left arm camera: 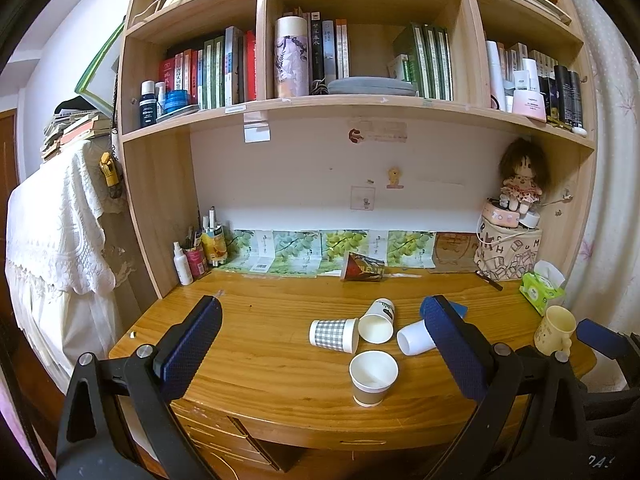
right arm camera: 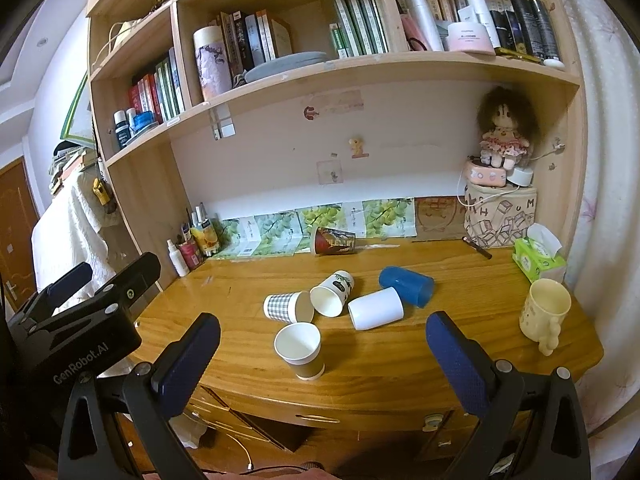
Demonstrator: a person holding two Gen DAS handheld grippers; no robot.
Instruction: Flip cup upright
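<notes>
Several cups lie on their sides mid-desk: a checked paper cup, a leaf-print paper cup, a white plastic cup and a blue plastic cup, mostly hidden behind my finger in the left wrist view. A dark printed cup lies at the back. A brown-banded paper cup stands upright near the front edge. My left gripper is open and empty above the front edge. My right gripper is open and empty, also short of the cups.
A cream mug stands upright at the desk's right end, by a green tissue pack. Bottles and a pen holder stand at the back left. A printed box with a doll stands back right. Shelves hang above.
</notes>
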